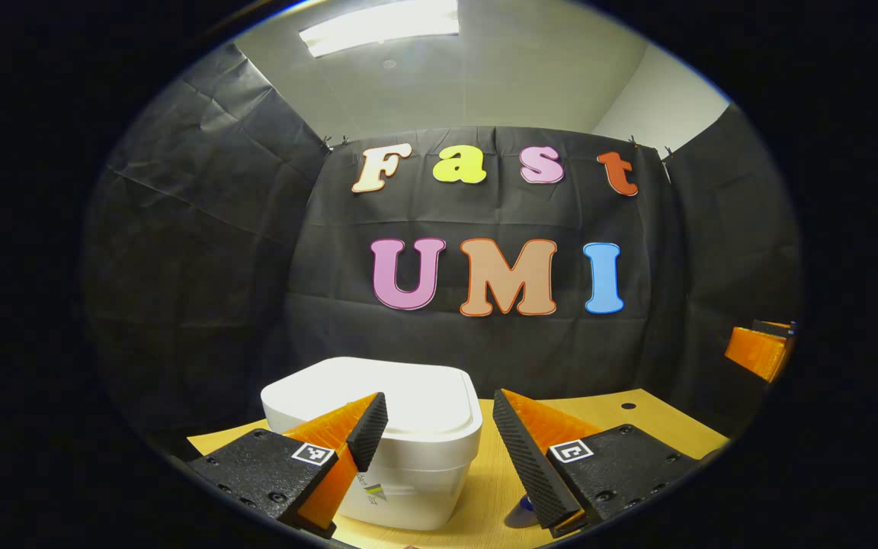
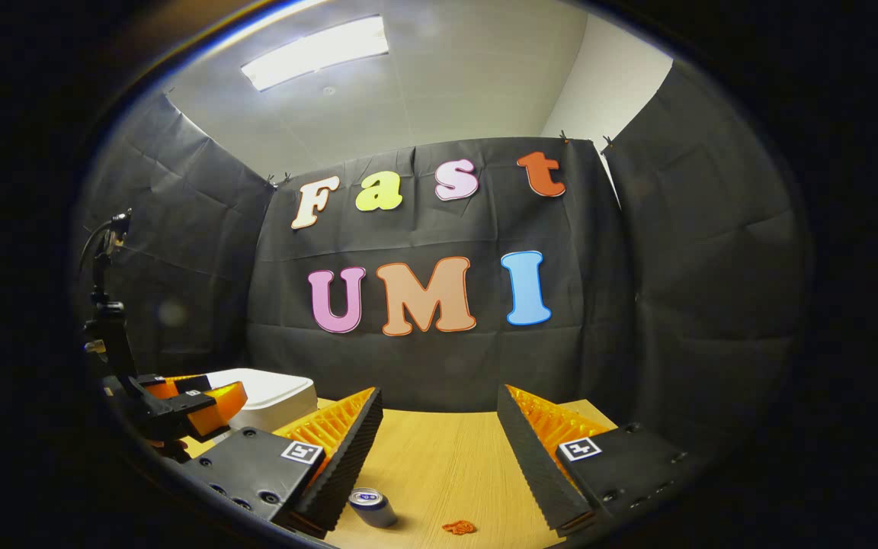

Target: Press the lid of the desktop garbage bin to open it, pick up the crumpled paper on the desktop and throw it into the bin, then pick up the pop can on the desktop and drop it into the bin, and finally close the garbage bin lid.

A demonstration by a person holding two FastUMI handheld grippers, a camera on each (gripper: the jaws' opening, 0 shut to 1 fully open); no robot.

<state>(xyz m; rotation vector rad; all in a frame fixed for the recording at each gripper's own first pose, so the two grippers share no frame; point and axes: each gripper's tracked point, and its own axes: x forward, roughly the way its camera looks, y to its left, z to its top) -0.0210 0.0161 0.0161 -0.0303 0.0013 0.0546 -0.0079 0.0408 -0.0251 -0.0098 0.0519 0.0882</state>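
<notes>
- Left gripper [image 1: 439, 450], seen in the left gripper view: the jaws are spread wide and hold nothing; bare table shows in the gap between the two fingers.
- Just beyond its left finger, at about 11 o'clock from the gap, stands the garbage bin [image 1: 397, 450], white, with rounded corners. Its lid [image 1: 378, 393] lies flat and closed. The left fingertip overlaps the bin's front edge in the picture; whether it touches the bin cannot be told.
- At the foot of its right finger, about 5 o'clock from the gap, a small bluish round shape peeks out, too hidden to identify.
- Right gripper [image 2: 439, 457], seen in the right gripper view: the jaws are likewise spread apart and empty, hanging above the wooden table [image 2: 447, 450].
- The pop can [image 2: 373, 506] lies on its side on the table at about 7 o'clock from the gap, just beside the left finger's tip and below it.
- The crumpled paper [image 2: 459, 527], a small orange-red wad, lies at about 6 o'clock, near the can, apart from both fingers.
- Farther out at 9 o'clock in the right gripper view, the left gripper appears in front of the bin, with the closed lid behind it.
- In the left gripper view, a part of the right gripper juts in at 3 o'clock, well apart from the bin.
</notes>
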